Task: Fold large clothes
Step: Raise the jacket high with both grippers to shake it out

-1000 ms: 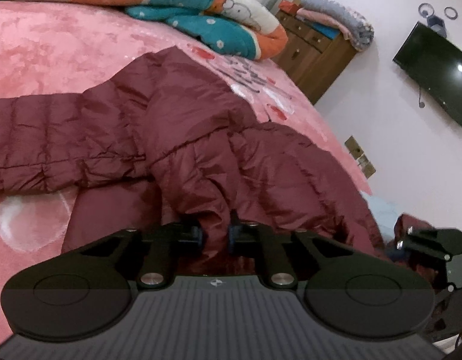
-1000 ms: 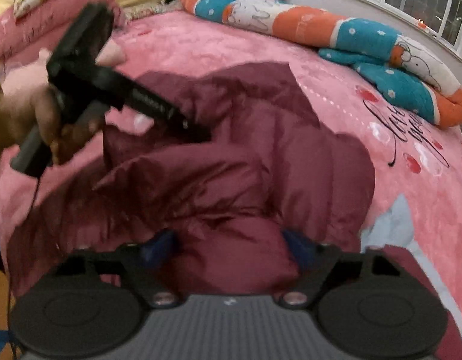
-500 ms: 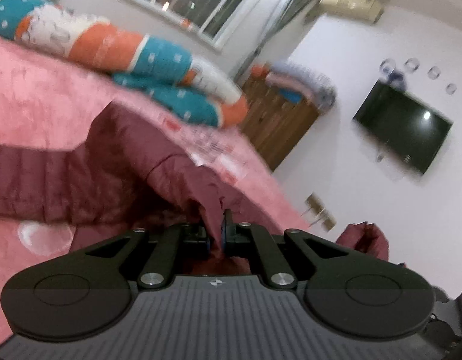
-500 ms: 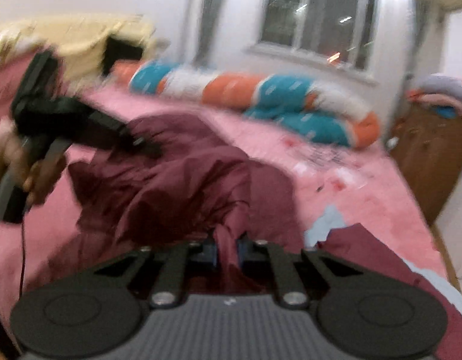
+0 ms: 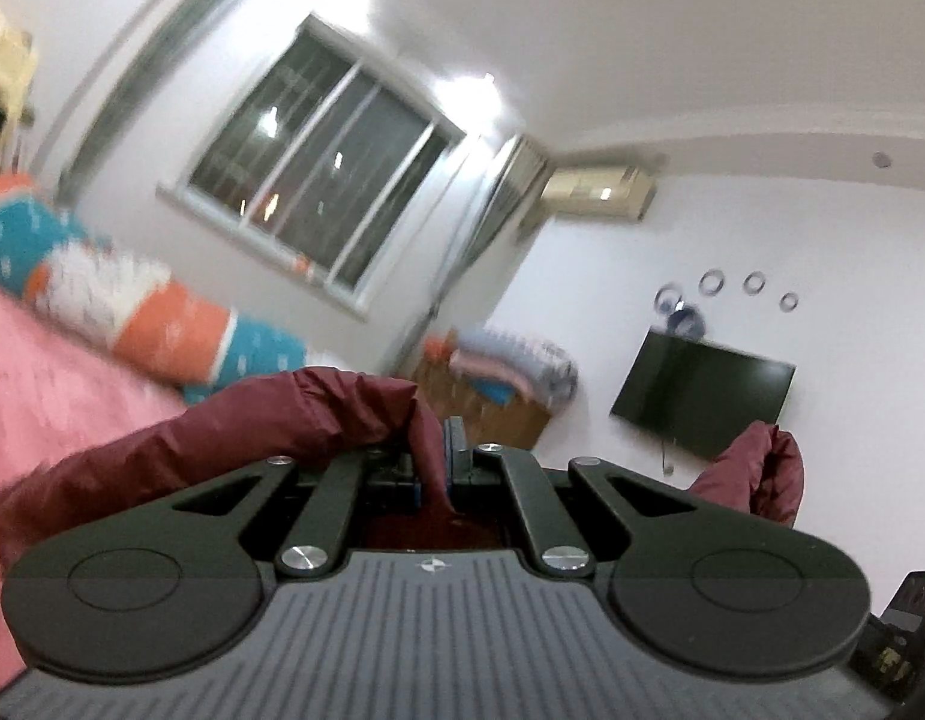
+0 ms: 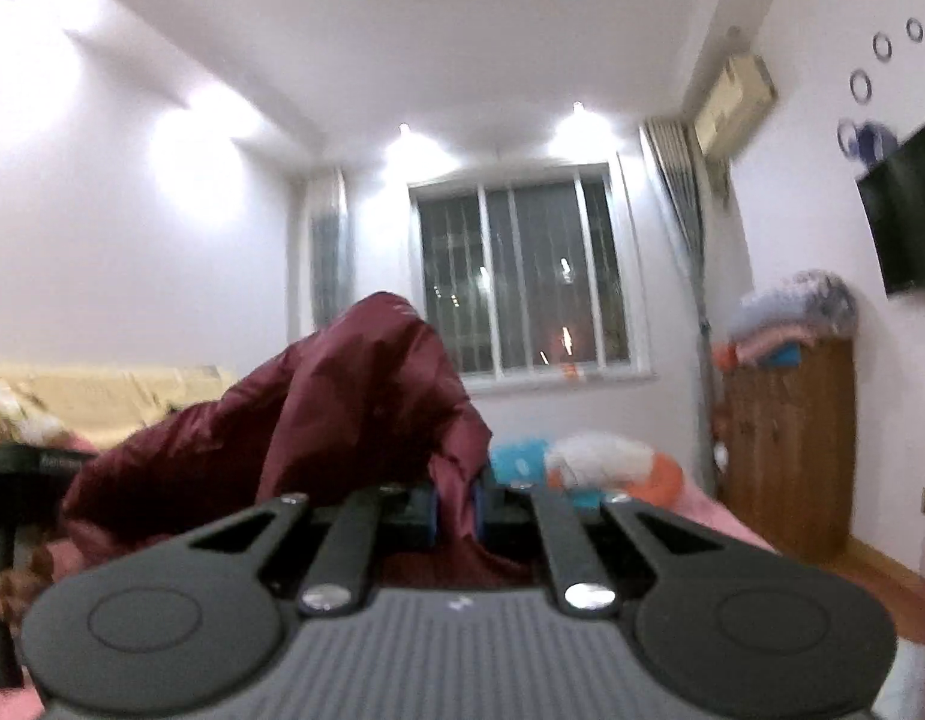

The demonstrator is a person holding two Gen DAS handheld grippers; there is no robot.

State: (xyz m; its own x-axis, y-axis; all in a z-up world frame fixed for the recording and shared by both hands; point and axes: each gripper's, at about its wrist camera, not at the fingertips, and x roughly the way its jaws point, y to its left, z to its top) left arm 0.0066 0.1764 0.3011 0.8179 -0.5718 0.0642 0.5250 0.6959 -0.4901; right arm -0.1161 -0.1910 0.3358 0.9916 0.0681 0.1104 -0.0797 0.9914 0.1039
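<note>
Garment: dark red quilted puffer jacket [image 5: 294, 420] of shiny fabric, lifted above the pink plush bed [image 5: 54, 372], spanning between both tongs.
Left tongs [image 5: 447, 450]: blue pads pressed together on a fold of the jacket; pointing level toward the window [image 5: 324, 174].
Right tongs [image 6: 456, 501]: clamped on another fold, the fabric rising in a hump to their left.
Background: orange, teal and white rolled quilt [image 5: 162, 324] along the bed's far edge; brown wooden cabinet [image 6: 786, 444]; black wall-mounted television [image 5: 702, 402].
Image quality: blurred.
</note>
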